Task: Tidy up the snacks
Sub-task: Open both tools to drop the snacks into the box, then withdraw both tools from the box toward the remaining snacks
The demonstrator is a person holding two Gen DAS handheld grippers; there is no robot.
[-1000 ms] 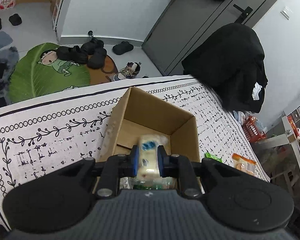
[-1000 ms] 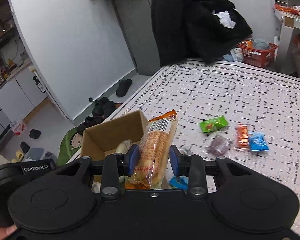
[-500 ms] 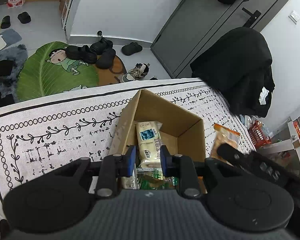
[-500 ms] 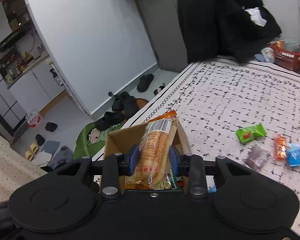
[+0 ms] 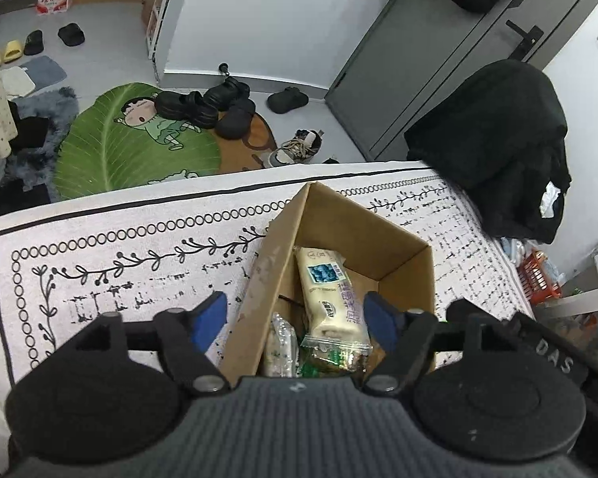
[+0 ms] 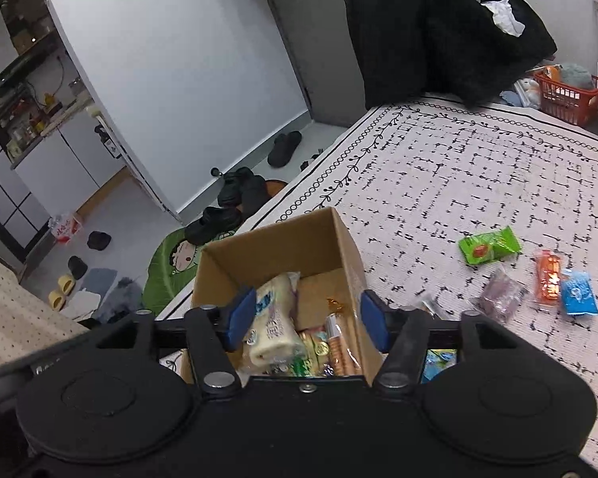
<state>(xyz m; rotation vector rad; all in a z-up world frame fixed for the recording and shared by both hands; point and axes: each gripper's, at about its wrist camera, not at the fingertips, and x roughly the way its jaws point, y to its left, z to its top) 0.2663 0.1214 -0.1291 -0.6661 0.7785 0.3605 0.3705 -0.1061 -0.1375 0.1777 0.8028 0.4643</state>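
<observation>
Cardboard box (image 5: 394,239) is sitting on the patterned bed cover (image 6: 478,167), holding a white bread pack (image 5: 331,294) and an orange biscuit pack (image 6: 341,346). Left tool (image 5: 295,316) and right tool (image 6: 307,318) are hovering above it, both spread wide, gripping nothing. Green packet (image 6: 488,245) is lying apart.

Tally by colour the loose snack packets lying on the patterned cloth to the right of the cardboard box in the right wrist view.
Green packet: 1
Orange packet: 1
Blue packet: 1
Purplish-brown packet: 1
Total: 4 fully in view; another blue-green wrapper peeks out behind the right gripper, partly hidden.
</observation>
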